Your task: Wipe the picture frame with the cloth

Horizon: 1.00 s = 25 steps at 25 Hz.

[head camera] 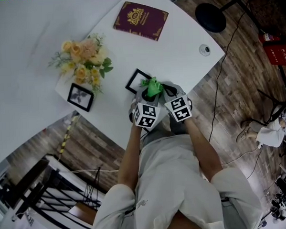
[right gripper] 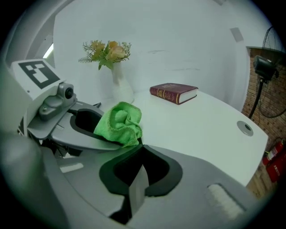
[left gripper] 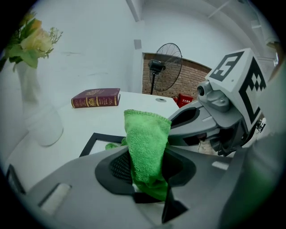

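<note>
Two grippers meet at the tabletop's [head camera: 177, 47] near edge. The left gripper [left gripper: 145, 154] clamps the green cloth [left gripper: 146, 134], bunched, apparently for wiping. The right gripper [right gripper: 139, 145] sits closed and empty beside it. The picture frame [left gripper: 91, 142] lies flat just beyond the cloth.

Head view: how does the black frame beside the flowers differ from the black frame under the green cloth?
The left frame, by the flowers, shows whole; the right frame is partly covered by the green cloth. The left frame holds a dark picture with a pale motif; the right frame looks pale inside. Both are black-rimmed rectangles on the white table.
</note>
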### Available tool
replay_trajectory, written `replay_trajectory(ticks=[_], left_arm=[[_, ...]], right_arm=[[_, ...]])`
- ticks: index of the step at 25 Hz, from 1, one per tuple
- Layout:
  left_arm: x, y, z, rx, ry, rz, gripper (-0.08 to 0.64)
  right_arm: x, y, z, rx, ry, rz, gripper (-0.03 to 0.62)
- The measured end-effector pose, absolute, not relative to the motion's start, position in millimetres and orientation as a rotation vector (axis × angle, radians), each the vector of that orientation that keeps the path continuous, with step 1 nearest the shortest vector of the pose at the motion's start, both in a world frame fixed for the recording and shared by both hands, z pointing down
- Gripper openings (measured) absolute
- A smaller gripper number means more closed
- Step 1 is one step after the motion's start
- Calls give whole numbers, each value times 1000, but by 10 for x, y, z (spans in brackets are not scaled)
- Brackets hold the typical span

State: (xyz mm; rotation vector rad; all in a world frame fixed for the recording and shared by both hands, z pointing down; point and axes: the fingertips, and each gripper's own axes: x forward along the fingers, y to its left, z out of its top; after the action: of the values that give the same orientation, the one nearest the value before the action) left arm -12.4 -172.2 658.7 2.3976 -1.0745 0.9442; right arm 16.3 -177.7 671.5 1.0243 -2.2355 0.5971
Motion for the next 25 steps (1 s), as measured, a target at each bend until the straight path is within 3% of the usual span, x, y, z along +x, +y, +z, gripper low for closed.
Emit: replay_trajectory(ticks=[25], left_arm=[[-232,-780,6535,2409,-1024,1094,169]], right_arm=[[215,-1845,6752,1086,-2161,583,3]])
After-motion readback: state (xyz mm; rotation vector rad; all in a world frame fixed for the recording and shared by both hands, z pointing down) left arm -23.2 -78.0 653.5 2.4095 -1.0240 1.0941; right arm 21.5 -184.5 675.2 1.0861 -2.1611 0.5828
